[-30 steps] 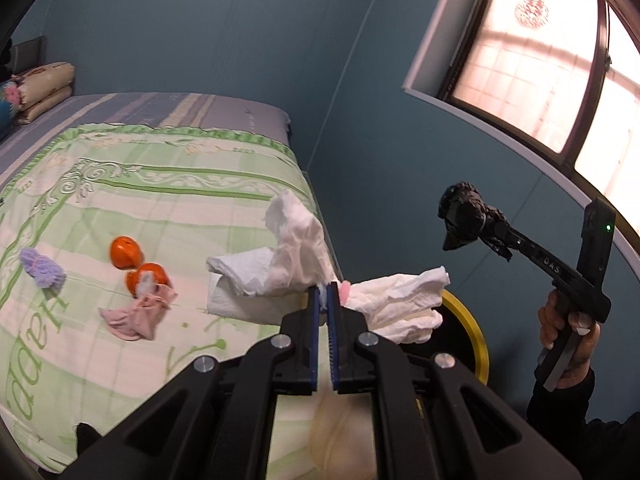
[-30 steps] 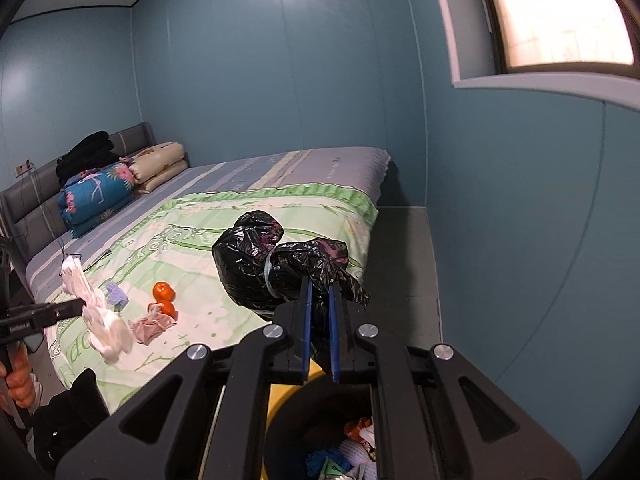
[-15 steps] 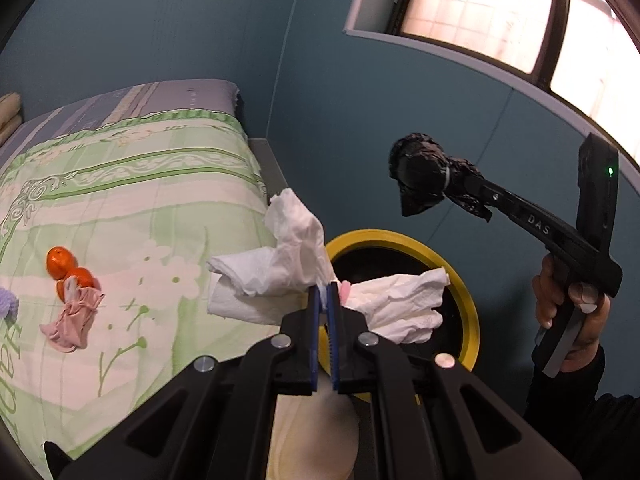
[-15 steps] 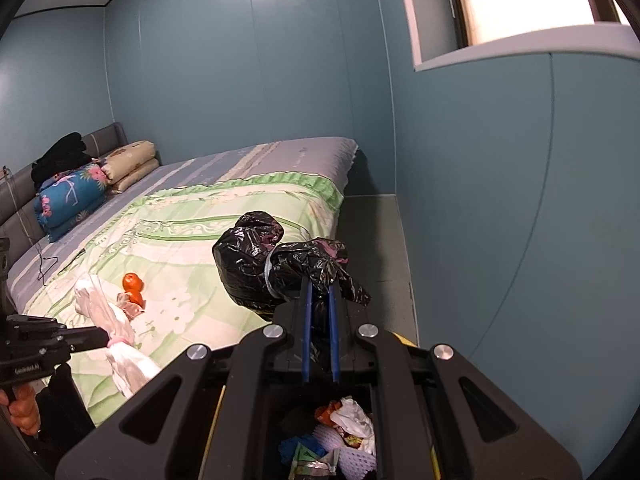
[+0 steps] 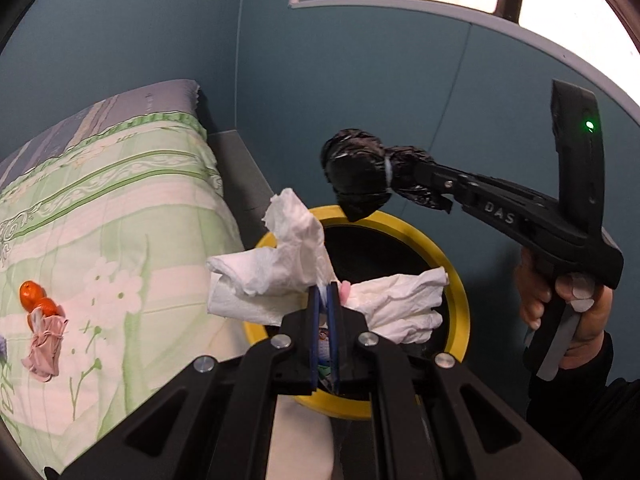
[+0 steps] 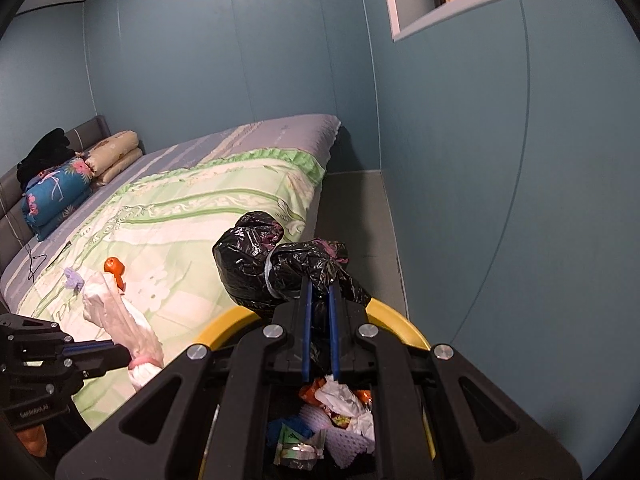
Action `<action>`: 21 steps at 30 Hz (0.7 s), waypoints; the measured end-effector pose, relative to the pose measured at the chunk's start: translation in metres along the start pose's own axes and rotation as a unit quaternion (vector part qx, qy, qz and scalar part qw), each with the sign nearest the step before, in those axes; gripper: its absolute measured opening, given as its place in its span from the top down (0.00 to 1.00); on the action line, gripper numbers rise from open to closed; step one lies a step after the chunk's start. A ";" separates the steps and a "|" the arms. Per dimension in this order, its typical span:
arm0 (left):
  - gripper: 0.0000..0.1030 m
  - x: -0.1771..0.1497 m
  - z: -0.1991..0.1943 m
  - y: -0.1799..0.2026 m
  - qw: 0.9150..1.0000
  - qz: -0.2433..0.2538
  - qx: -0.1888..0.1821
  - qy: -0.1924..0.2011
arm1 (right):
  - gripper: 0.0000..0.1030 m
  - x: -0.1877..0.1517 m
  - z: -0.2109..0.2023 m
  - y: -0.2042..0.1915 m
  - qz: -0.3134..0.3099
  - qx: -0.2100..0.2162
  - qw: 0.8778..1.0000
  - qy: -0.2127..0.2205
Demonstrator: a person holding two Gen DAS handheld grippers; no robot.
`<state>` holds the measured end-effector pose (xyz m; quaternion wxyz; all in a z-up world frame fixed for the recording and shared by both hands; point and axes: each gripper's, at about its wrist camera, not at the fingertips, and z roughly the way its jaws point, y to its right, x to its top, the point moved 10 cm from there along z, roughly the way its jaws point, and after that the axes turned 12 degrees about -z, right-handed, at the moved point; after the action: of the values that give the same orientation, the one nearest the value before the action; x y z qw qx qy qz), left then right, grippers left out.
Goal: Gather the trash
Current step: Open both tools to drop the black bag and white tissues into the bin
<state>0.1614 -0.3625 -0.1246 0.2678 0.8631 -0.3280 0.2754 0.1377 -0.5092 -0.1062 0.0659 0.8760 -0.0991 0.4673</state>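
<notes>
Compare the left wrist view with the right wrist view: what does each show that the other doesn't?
Only the left wrist view shows the hand gripping the right tool and the pink cloth bundle. Only the right shows the litter inside the bin and the pillows. Both show the yellow-rimmed bin, the black bag, the white tissue and the bed.

Your left gripper (image 5: 325,296) body hides the bin's (image 5: 460,300) near rim; tissue wad (image 5: 304,276) covers its left rim.
</notes>
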 end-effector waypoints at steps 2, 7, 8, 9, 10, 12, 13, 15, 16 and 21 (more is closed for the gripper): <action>0.96 -0.001 0.005 0.003 1.000 0.003 0.000 -0.003 | 0.94 -0.007 0.004 0.005 0.005 -0.001 1.000 -0.012; 0.96 -0.006 0.020 0.006 1.000 -0.002 -0.007 -0.018 | 0.93 -0.018 0.012 0.009 0.019 0.002 0.999 -0.030; 0.96 -0.007 0.022 0.006 1.000 -0.004 -0.008 -0.020 | 0.93 -0.019 0.012 0.010 0.019 0.001 0.999 -0.032; 0.96 -0.010 0.023 0.006 1.000 -0.006 -0.009 -0.024 | 0.93 -0.020 0.013 0.009 0.020 -0.002 0.999 -0.035; 0.96 -0.011 0.025 0.005 1.000 -0.008 -0.011 -0.026 | 0.93 -0.021 0.013 0.010 0.021 -0.003 0.999 -0.035; 0.96 -0.012 0.027 0.005 0.999 -0.010 -0.012 -0.029 | 0.93 -0.022 0.015 0.010 0.023 -0.002 0.999 -0.038; 0.96 -0.013 0.027 0.005 0.999 -0.010 -0.012 -0.029 | 0.93 -0.023 0.015 0.011 0.025 -0.002 0.999 -0.038; 0.95 -0.015 0.028 0.005 0.999 -0.010 -0.013 -0.030 | 0.92 -0.025 0.015 0.013 0.027 -0.001 0.999 -0.039; 0.93 -0.016 0.028 0.005 0.999 -0.011 -0.016 -0.031 | 0.92 -0.026 0.016 0.014 0.029 -0.003 0.999 -0.041; 0.72 -0.016 0.021 -0.006 0.999 -0.030 -0.016 -0.026 | 0.77 -0.027 0.018 0.021 0.042 -0.010 0.998 -0.044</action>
<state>0.1612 -0.3655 -0.1515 0.2813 0.8748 -0.3134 0.2394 0.1324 -0.5301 -0.1377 0.0503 0.8903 -0.1435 0.4293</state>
